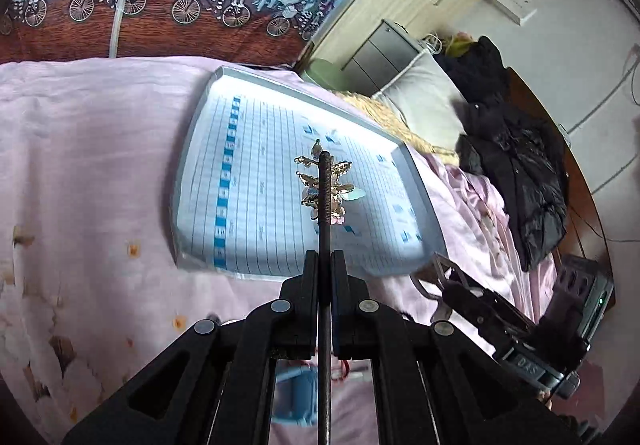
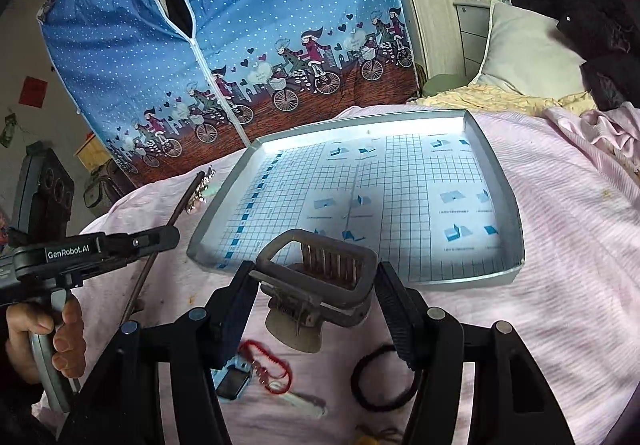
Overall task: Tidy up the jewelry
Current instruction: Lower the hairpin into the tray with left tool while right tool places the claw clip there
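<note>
My left gripper is shut on a thin dark hair stick whose far end carries gold, sequinned ornaments. In the right wrist view that gripper holds the stick tilted up, with the ornament end just left of the tray's left rim. The shallow grey tray, lined with grid-printed paper, lies on the pink bedspread. My right gripper is shut on a grey-brown hair claw clip, held at the tray's near edge.
On the bedspread under my right gripper lie a red cord bracelet, a black hair tie and a small blue item. A blue fabric wardrobe stands beyond the bed. A pillow and black clothes lie to the right.
</note>
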